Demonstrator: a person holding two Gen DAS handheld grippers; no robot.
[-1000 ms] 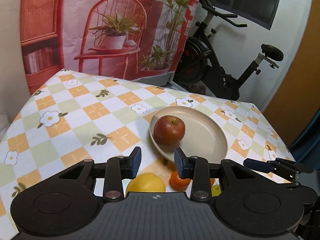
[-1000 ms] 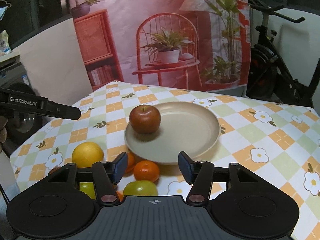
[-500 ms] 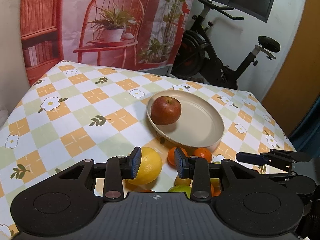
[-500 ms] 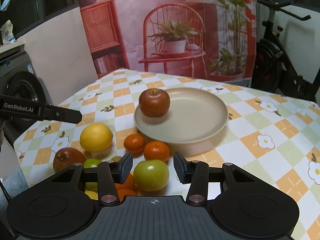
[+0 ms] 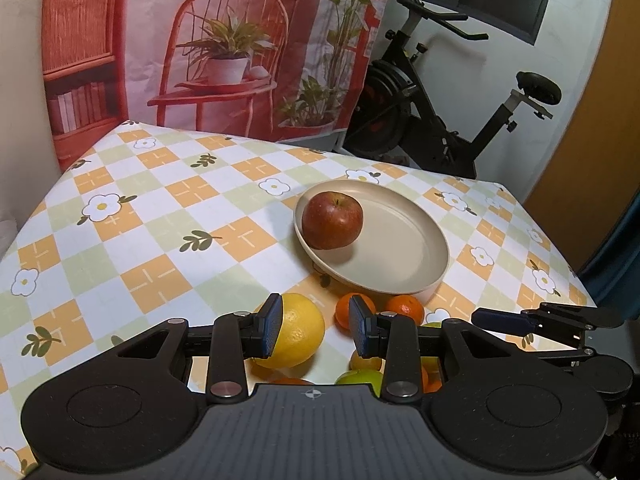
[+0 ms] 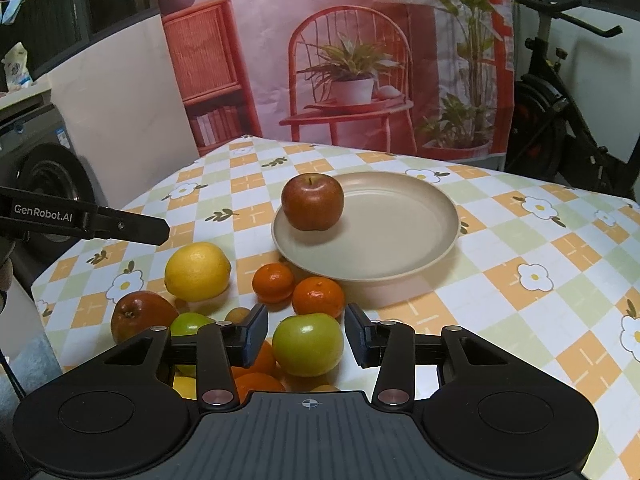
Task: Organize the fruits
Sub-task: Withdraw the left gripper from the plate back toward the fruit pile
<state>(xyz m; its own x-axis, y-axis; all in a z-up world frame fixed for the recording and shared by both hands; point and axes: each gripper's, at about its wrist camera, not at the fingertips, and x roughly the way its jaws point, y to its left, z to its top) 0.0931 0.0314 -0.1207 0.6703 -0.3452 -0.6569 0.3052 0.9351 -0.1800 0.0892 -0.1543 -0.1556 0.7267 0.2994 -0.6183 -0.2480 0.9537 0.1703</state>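
A beige plate (image 6: 380, 236) (image 5: 400, 284) holds one red apple (image 6: 312, 208) (image 5: 332, 220) at its left side. In front of it on the checked cloth lies a heap of fruit: a lemon (image 6: 198, 270) (image 5: 298, 332), two mandarins (image 6: 273, 282) (image 6: 318, 296), a second red apple (image 6: 138, 316), and several green and orange fruits. My right gripper (image 6: 306, 336) hovers over the heap. A green apple (image 6: 308, 344) sits between its narrowing jaws, and the pads stand close on both sides without clearly pressing. My left gripper (image 5: 316, 330) stands open with nothing between its fingers, just right of the lemon.
A printed red backdrop (image 6: 352, 60) hangs behind the table. An exercise bike (image 5: 440, 120) stands at the back right, and a washing machine (image 6: 44, 168) at the left. The table edge (image 6: 40, 280) runs close to the fruit heap's left side.
Both views have drawn back a little, so more of the fruit heap shows. The right jaws have narrowed, and the green apple now sits between them. The left jaws kept their width.
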